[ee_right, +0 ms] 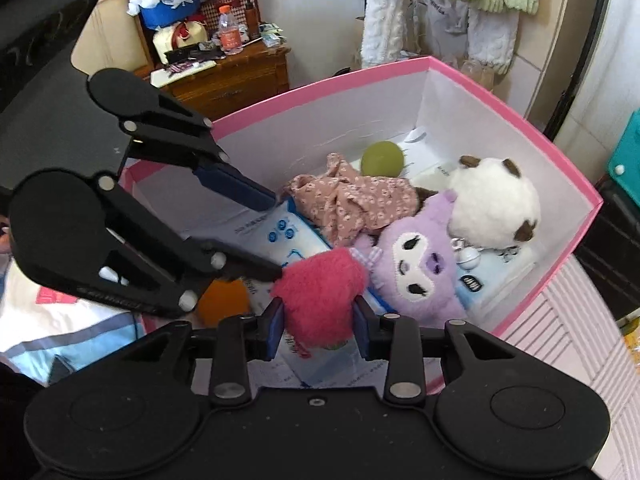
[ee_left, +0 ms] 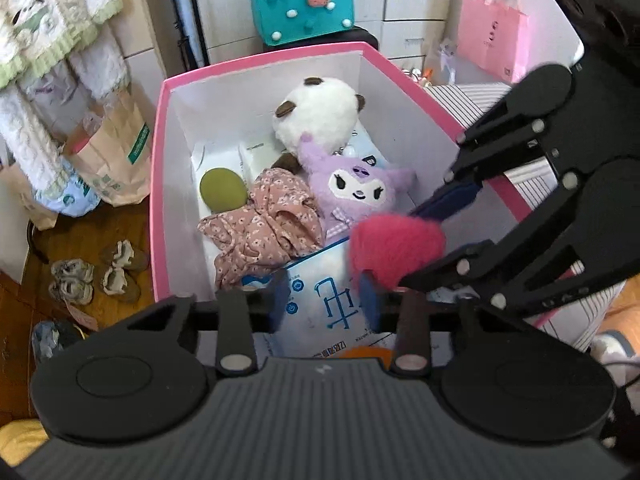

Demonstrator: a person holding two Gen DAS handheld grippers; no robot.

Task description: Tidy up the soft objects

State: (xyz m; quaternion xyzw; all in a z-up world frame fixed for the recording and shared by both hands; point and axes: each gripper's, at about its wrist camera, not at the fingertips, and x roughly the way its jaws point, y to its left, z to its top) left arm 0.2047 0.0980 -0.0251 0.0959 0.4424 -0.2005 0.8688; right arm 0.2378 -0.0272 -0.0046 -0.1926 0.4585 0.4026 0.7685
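A pink-rimmed box with white walls holds a white plush with brown ears, a purple plush, a floral cloth and a green ball on blue-printed packets. My right gripper is shut on a fuzzy pink plush just above the box's near end. Beside it, my left gripper hangs open with nothing between its pads; one finger touches the pink plush.
A teal bag and a pink paper bag stand behind the box. Brown paper bags, small shoes and hanging towels are to its left. A cluttered wooden cabinet stands at the back. Something orange lies under the grippers.
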